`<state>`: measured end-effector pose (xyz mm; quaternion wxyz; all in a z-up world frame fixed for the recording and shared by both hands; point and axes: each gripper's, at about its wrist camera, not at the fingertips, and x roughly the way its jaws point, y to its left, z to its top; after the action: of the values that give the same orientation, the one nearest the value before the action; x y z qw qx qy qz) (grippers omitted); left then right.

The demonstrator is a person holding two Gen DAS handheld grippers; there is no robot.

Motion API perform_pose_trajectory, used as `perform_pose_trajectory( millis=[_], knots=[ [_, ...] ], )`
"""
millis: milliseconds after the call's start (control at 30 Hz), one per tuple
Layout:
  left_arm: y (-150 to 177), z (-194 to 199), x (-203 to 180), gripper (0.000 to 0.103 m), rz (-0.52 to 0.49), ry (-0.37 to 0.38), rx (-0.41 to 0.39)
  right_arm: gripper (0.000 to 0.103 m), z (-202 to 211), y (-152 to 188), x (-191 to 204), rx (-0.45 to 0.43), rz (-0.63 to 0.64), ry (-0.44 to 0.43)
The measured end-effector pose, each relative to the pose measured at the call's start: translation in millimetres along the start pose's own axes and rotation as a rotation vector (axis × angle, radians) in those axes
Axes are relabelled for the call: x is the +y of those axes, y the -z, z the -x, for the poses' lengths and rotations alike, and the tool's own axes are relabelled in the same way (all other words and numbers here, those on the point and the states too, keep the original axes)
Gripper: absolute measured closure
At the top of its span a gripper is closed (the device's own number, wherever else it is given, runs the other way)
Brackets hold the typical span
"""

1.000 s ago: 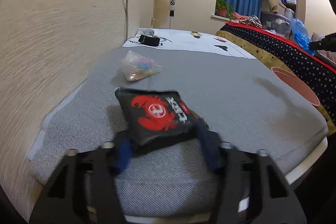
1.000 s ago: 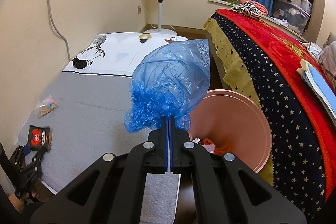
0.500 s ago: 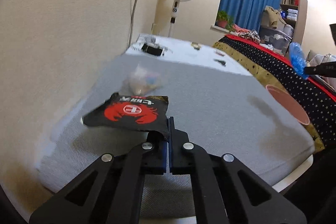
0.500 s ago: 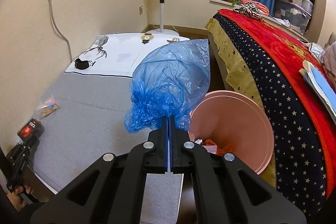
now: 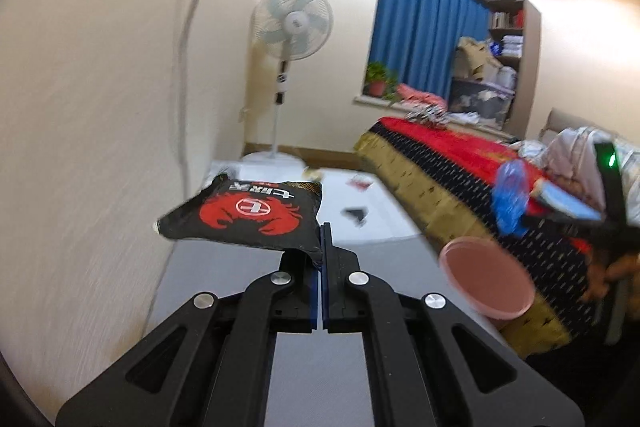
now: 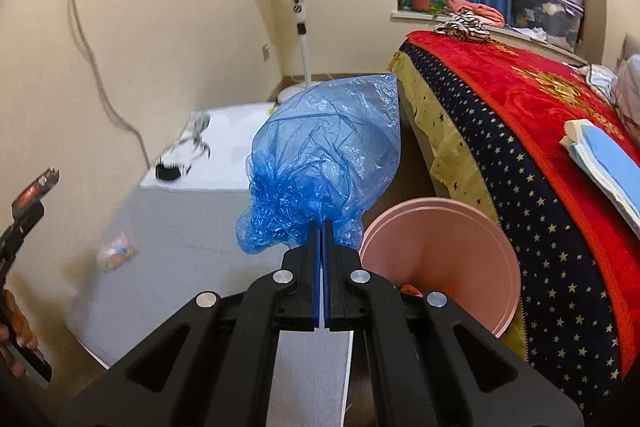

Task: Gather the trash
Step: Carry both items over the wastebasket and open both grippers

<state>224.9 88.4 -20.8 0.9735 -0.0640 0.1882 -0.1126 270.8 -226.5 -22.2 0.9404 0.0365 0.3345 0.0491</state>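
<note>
— Above the grey mat (image 5: 400, 263), what is the left gripper (image 5: 321, 239) doing?
— Its jaws are pressed together on one corner of a black snack packet (image 5: 248, 217) printed with a red crab. The packet hangs clear of the mat, lying nearly flat, its long axis running out leftward from the fingertips toward the cream wall (image 5: 100, 107). The printed face is up, the lettering at the far edge.
— And the right gripper (image 6: 322, 231)?
— Clamped on a crumpled blue plastic bag (image 6: 324, 167), which stands up from the fingertips, the bunched part low and the looser sheet rising above it.
— Where is the bin relative to the mat?
— A pink bin (image 6: 436, 255) sits at the mat's edge on the bed side, just beside the star-patterned bedspread (image 6: 520, 155). The blue bag is held just beside its rim. Something orange lies inside; I cannot tell what.
— Anything left on the mat?
— A small clear bag (image 6: 116, 251) with coloured bits, near the wall, blurred.
</note>
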Motion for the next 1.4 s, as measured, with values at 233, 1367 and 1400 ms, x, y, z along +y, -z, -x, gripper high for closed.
perform_pose_trajectory(
  millis=[233,1367,1400],
  knots=[
    [-59.6,-40.3,-70.0,0.103,-0.067,0.130,0.014,0.102,3.0,-21.6,-39.2,-0.018,0.007,0.045],
    [50.6,-244.6,-283.6,0.014,-0.223,0.431,0.424,0.054,-69.0,27.8,-191.2,0.185,-0.187,0.131],
    [49.0,-242.6,-281.7,0.009,-0.220,0.338,0.397,0.046,-66.6,27.0,-192.4,0.171,-0.197,0.143]
  ],
)
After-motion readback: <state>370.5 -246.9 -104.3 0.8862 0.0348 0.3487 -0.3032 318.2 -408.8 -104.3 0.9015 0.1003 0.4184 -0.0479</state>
